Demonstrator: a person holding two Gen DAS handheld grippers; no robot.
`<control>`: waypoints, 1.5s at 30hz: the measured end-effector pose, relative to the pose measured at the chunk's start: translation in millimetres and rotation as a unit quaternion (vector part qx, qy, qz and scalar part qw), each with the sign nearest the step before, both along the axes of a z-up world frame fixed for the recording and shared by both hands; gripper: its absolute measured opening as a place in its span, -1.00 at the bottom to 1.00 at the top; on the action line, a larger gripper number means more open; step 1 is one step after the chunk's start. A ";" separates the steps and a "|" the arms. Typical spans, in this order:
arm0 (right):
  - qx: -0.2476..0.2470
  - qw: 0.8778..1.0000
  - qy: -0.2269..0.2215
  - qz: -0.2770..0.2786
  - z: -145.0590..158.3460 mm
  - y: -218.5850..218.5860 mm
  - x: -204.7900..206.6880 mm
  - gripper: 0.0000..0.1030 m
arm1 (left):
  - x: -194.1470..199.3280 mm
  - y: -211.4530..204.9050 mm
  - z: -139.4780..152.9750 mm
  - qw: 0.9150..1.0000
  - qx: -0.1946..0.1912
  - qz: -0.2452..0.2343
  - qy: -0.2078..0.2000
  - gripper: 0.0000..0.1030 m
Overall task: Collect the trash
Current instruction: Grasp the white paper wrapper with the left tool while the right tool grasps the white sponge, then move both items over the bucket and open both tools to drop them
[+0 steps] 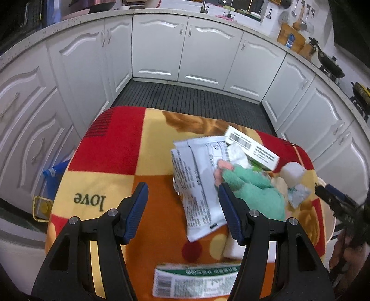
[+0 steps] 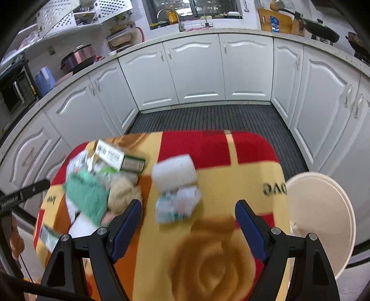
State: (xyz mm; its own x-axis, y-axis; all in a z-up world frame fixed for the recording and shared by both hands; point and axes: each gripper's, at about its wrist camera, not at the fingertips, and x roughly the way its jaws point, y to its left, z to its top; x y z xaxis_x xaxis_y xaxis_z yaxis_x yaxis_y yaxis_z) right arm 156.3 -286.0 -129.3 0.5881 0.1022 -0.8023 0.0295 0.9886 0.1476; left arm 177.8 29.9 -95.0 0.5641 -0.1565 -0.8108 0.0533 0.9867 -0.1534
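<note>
White cabinets (image 2: 196, 69), dark ribbed floor mat (image 2: 208, 118), frying pan (image 2: 321, 26), faucet (image 2: 178, 20)

On the blanket-covered table (image 2: 231, 148), the trash pile sits left: a carton (image 2: 120, 157) behind a cloth (image 2: 87, 196) and a printed wrapper (image 1: 196, 180). Right of it lies a paper roll (image 2: 175, 172) (crumpled packet (image 2: 178, 203) in front). A bin (image 2: 321, 208) stands beside the table's right edge.

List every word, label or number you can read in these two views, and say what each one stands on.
"love": printed on the blanket, upside down in the left wrist view.
Partly cut "ove": same blanket, right wrist view.
White wrapper: dense print, too small to read.
White box: barcode and text lines, unreadable.
Green-edged packet: barcode and print, blurred.
Left gripper's arm lettering: blurred.
</note>
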 end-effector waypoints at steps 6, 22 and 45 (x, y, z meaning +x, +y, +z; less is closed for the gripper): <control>-0.012 0.999 0.027 0.030 -19.5 14.6 45.1 0.56 | 32.1 5.0 -12.0 0.999 -0.030 -0.004 0.034 0.20; 0.053 0.997 0.019 0.058 -32.0 11.3 48.4 -0.10 | 54.2 2.0 -33.0 0.993 -0.097 -0.029 0.068 -0.43; 0.058 0.993 -0.050 0.092 40.1 22.8 -58.1 -0.10 | -53.2 5.4 78.3 0.993 -0.076 -0.047 -0.073 -0.54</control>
State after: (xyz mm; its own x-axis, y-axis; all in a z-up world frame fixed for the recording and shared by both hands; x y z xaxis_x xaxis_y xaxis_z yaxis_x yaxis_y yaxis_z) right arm 98.2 -263.2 -89.2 0.6275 0.3036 -0.7170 -0.1697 0.9521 0.2546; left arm 124.6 35.3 -16.7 0.6507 -0.3292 -0.6843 0.1777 0.9421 -0.2843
